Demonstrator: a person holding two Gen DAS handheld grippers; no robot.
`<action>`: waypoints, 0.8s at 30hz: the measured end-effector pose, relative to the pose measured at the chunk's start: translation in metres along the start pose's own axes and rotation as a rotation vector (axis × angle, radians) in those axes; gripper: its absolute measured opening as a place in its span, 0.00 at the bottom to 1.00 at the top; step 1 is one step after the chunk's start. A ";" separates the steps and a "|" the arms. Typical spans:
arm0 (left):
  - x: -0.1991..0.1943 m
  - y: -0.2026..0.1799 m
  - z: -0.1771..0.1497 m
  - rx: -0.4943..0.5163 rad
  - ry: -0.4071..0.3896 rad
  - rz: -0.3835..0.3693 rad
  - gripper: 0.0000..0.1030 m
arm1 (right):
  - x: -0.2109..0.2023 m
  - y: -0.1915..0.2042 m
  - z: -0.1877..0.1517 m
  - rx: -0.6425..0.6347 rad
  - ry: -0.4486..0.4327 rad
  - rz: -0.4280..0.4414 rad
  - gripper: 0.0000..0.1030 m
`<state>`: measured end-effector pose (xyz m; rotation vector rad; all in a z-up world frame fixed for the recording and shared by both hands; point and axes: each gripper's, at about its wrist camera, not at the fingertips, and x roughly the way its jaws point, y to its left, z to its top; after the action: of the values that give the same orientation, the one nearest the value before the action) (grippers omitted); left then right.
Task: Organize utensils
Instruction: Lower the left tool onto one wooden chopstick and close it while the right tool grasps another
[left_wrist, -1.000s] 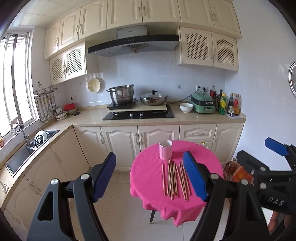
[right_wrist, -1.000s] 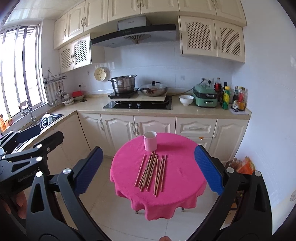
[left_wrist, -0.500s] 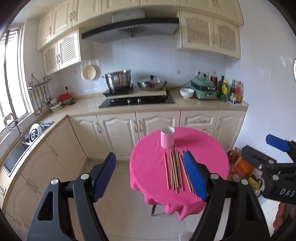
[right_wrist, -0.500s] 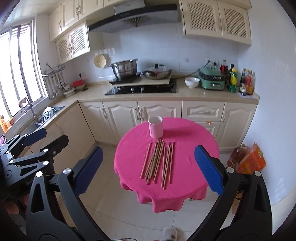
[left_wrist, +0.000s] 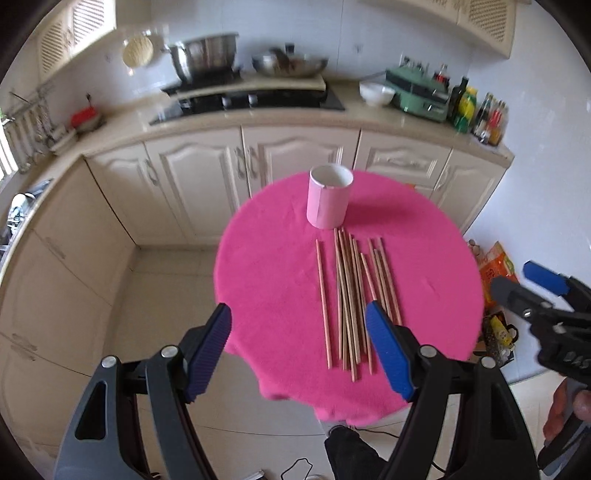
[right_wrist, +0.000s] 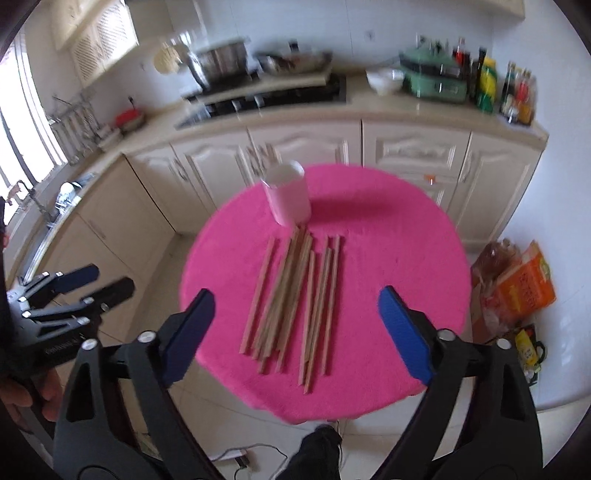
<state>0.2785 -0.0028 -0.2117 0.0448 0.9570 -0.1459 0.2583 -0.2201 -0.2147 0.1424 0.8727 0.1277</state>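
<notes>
Pink tabletop (right_wrist: 388, 258) now bigger in both views: tools came down closer. Chopsticks (right_wrist: 295, 295) lie at cup's (right_wrist: 288, 197) 6 o'clock. Left tool (left_wrist: 299, 354) wide open, empty. Right tool (right_wrist: 295, 332) empty, just closing slightly. Pickup likely next.

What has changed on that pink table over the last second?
Both grippers came forward and tilted down over the table. The left gripper is open and empty; the right gripper has just been closing slightly, nothing between its jaws. The chopsticks and pink cup stayed put.
</notes>
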 end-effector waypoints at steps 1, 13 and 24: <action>0.026 -0.001 0.010 -0.005 0.049 -0.008 0.72 | 0.024 -0.009 0.007 0.016 0.042 0.007 0.78; 0.236 -0.023 0.039 -0.011 0.407 0.000 0.49 | 0.197 -0.075 0.029 0.078 0.364 0.033 0.40; 0.298 -0.031 0.035 -0.004 0.522 -0.004 0.42 | 0.250 -0.083 0.020 0.112 0.529 0.034 0.34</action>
<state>0.4717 -0.0679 -0.4339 0.0794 1.4781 -0.1389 0.4372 -0.2603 -0.4052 0.2337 1.4067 0.1508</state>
